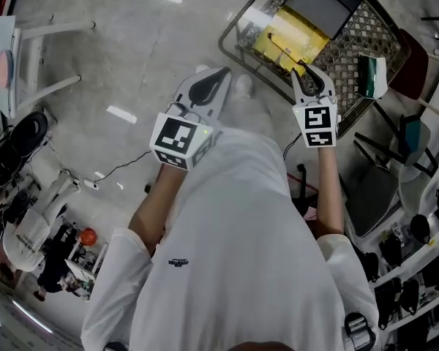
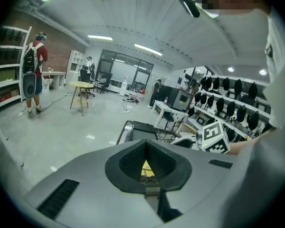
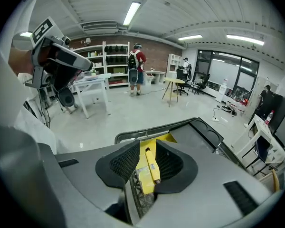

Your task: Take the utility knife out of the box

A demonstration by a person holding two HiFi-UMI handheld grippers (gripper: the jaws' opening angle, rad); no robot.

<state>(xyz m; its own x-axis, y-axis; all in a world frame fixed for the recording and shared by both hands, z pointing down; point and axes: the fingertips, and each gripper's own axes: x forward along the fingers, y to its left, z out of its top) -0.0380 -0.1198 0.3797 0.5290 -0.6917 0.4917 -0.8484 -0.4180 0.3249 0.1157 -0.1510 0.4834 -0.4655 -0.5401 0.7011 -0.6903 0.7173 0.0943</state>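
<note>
I had the right tongs (image 1: 312,75) poised over the wire-mesh metal box (image 1: 230,50), its jaws partly apart and gripping nothing. In the right gripper view the slim yellow utility knife (image 3: 152,164) showed in the gap between them, lying inside the box on a flat yellow card (image 3: 142,179) beside a dark grey flat pack (image 1: 325,2). The left tongs (image 1: 223,73) hung outside the box's rim, tips together and empty.

My worry was the knife lying flat on that card. If I closed too low, the jaws could pinch the card along with the knife and lift both. The tips could also catch in the mesh. With a slim, smooth handle, an off-centre bite would likely let it swivel or slip out. The left tongs were too far away to steady anything.
</note>
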